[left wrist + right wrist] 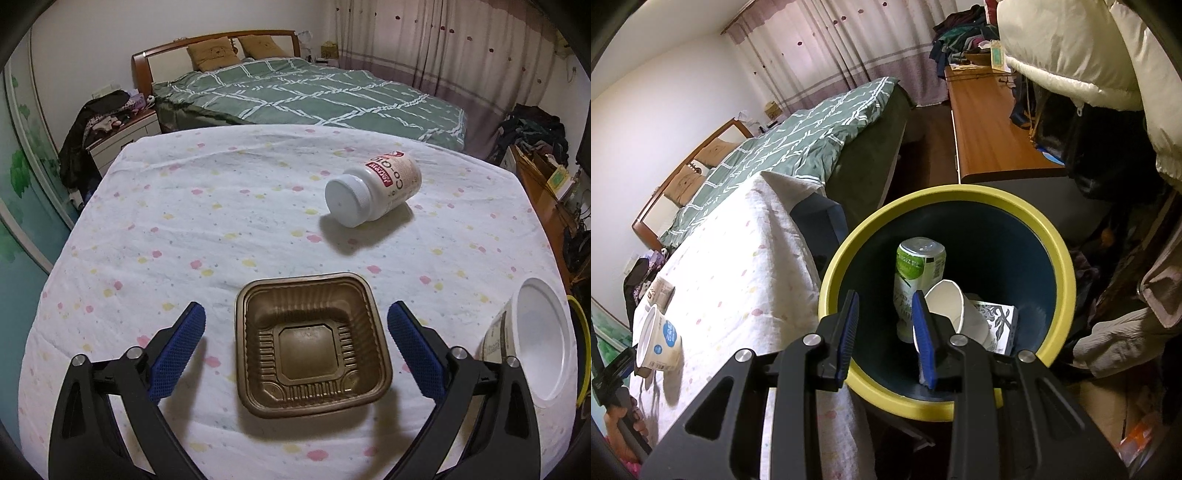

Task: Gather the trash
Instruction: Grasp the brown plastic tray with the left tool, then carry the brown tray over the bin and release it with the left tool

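Left gripper (295, 328) low over worktop (184, 236), spread wide around one brown tray (312, 347), not touching. One pill bottle (375, 188) lying beyond, one white cup (532, 339) at right edge. Right gripper (884, 317) above bin (1060, 258), parted, empty; inside, one green bottle (919, 273), one paper cup (955, 306).

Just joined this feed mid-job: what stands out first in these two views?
The brown plastic tray lies on the table between the open left gripper's fingers. Beyond it, a white pill bottle lies on its side. The right gripper hangs open over the yellow-rimmed bin, which holds a green can and a paper cup.
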### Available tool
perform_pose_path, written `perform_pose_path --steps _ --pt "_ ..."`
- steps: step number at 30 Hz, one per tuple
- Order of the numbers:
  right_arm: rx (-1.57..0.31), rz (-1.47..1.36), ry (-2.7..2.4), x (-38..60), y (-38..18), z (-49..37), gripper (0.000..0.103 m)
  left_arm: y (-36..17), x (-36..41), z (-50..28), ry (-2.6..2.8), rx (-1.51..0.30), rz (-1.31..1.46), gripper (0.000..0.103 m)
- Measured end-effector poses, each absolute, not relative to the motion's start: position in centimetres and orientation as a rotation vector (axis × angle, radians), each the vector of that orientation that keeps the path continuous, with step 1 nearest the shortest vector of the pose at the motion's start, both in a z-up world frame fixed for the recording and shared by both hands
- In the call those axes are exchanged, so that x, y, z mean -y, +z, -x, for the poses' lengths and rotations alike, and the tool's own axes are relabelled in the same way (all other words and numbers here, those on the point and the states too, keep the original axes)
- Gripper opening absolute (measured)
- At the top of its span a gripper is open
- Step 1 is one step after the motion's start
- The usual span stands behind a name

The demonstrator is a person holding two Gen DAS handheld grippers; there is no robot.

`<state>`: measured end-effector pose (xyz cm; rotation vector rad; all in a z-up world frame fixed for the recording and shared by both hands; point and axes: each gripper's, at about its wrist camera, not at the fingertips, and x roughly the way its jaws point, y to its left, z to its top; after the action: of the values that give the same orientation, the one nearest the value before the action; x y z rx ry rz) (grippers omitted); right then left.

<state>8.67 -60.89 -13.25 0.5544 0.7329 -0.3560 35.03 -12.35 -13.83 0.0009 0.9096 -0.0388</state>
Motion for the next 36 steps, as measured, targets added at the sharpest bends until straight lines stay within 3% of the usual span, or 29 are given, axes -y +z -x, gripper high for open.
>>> perform_pose_path --steps 4,7,20,27,36 --pt "-0.729 -0.555 -0.355 60.9 -13.1 -8.5 0.029 -14.3 12.2 -35.4 -0.074 -0.945 0.014 0.073" --pt "-0.723 -0.556 -0.352 60.9 -13.0 -8.3 0.029 -14.4 12.1 -35.3 -0.093 -0.945 0.015 0.07" --pt "-0.693 -0.566 -0.35 61.3 -12.2 -6.0 0.029 -7.1 16.6 -29.4 -0.269 -0.789 -0.074 0.069" --pt "-0.67 -0.556 -0.372 61.7 -11.6 -3.5 0.029 -3.3 23.9 -25.8 -0.496 -0.741 -0.105 0.069" --pt "-0.648 -0.547 -0.455 63.9 -11.4 1.1 0.029 -3.0 36.9 -22.5 -0.738 -0.747 -0.167 0.07"
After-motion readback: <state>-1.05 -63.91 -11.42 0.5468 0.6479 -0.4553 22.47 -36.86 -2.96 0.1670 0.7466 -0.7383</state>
